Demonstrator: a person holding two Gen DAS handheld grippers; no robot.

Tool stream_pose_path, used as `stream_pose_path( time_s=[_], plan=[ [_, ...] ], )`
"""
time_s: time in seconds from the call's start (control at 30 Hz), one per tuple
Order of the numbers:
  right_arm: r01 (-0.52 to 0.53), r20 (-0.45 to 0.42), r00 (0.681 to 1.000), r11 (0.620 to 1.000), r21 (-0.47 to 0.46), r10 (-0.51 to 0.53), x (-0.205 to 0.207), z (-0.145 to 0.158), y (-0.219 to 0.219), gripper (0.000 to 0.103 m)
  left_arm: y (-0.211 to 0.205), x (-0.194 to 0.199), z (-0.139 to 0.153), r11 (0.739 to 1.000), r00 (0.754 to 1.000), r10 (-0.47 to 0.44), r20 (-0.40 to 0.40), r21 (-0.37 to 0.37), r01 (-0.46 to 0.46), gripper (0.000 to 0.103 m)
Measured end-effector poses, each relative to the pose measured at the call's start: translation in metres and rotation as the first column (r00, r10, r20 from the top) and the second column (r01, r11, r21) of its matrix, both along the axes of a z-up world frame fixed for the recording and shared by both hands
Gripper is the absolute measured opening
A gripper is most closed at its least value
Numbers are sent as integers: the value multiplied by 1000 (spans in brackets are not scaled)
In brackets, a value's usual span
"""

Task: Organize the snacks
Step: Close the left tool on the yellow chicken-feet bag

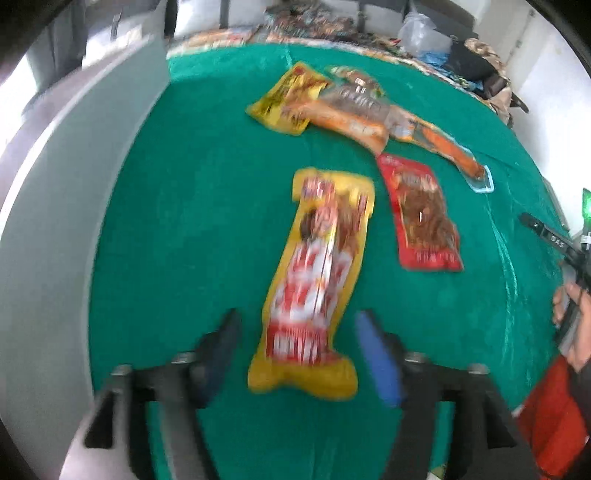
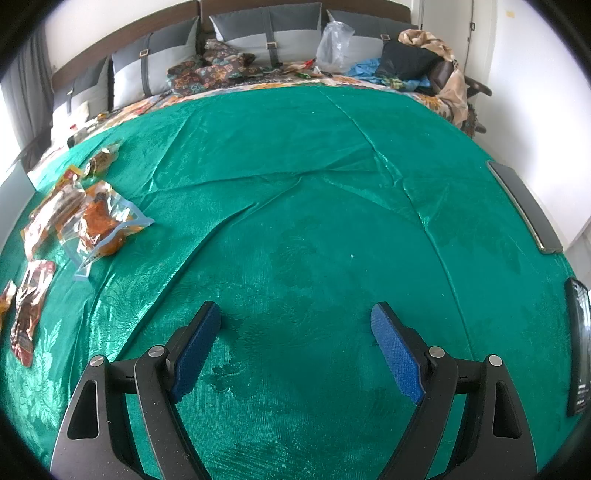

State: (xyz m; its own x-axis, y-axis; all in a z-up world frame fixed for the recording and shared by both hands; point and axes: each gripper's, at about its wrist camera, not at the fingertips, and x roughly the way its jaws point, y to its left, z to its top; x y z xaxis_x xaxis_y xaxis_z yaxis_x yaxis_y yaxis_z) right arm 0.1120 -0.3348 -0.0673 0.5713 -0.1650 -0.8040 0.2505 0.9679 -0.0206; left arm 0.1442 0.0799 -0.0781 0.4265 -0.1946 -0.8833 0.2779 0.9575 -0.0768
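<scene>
Lying flat on the green cloth (image 2: pixel 314 177) of the bed, five snack packets, all on the left side of the spread.

Item 1: long yellow-and-red packet (image 1: pixel 317 280), lengthwise ahead of the left claw (image 1: pixel 301 354); its near end sits between the two blue-padded fingers, which are spread wide. Whether the pads touch it cannot be told; the view is motion-blurred.

Item 2: red packet (image 1: pixel 424 218), just right of item 1, apart from it.

Item 3: small yellow packet (image 1: pixel 288 98), farther back, its right edge overlapped by item 4.

Item 4: orange-brown packet (image 1: pixel 354 112), lying across the yellow one.

Item 5: clear pouch with orange contents (image 1: pixel 443 144) and a pale blue edge, extending right from item 4; also seen at the left of the right wrist view (image 2: pixel 103 225).

Right claw (image 2: pixel 295 343): fingers spread wide, nothing between them, over bare green cloth well away from the packets.

Background: grey cushions (image 2: pixel 269 33) against the headboard, a clear plastic bag (image 2: pixel 334 42), heaped clothing (image 2: pixel 417 62).
</scene>
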Motion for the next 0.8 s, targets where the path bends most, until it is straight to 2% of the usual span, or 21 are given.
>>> stream_pose_path(
  time_s=[0.03, 0.13, 0.2, 0.37, 0.47, 0.63, 0.73, 0.8],
  plan=[
    [0, 0, 1000, 1000, 0, 0, 0, 0, 0, 87, -7, 5, 0, 1000, 999, -14, 29, 10, 13, 83],
    [0, 0, 1000, 1000, 0, 0, 0, 0, 0, 87, -23, 29, -12, 998, 999, -29, 29, 50, 28, 83],
    [0, 0, 1000, 1000, 1, 0, 0, 0, 0, 87, -24, 39, -20, 997, 999, 0, 51, 74, -4, 82],
    [0, 0, 1000, 1000, 1, 0, 0, 0, 0, 87, 0, 42, -22, 993, 988, 109, 107, 28, -112, 79],
    [0, 0, 1000, 1000, 1, 0, 0, 0, 0, 87, 6, 37, -25, 993, 982, 103, 157, 39, -111, 81],
    [0, 0, 1000, 1000, 1, 0, 0, 0, 0, 87, 13, 30, -32, 991, 968, 124, 219, 15, -130, 92],
    [0, 0, 1000, 1000, 1, 0, 0, 0, 0, 87, 13, 35, -34, 989, 968, 142, 209, 18, -149, 101],
    [0, 0, 1000, 1000, 1, 0, 0, 0, 0, 87, 12, 38, -34, 989, 969, 142, 203, 18, -149, 103]
  ],
)
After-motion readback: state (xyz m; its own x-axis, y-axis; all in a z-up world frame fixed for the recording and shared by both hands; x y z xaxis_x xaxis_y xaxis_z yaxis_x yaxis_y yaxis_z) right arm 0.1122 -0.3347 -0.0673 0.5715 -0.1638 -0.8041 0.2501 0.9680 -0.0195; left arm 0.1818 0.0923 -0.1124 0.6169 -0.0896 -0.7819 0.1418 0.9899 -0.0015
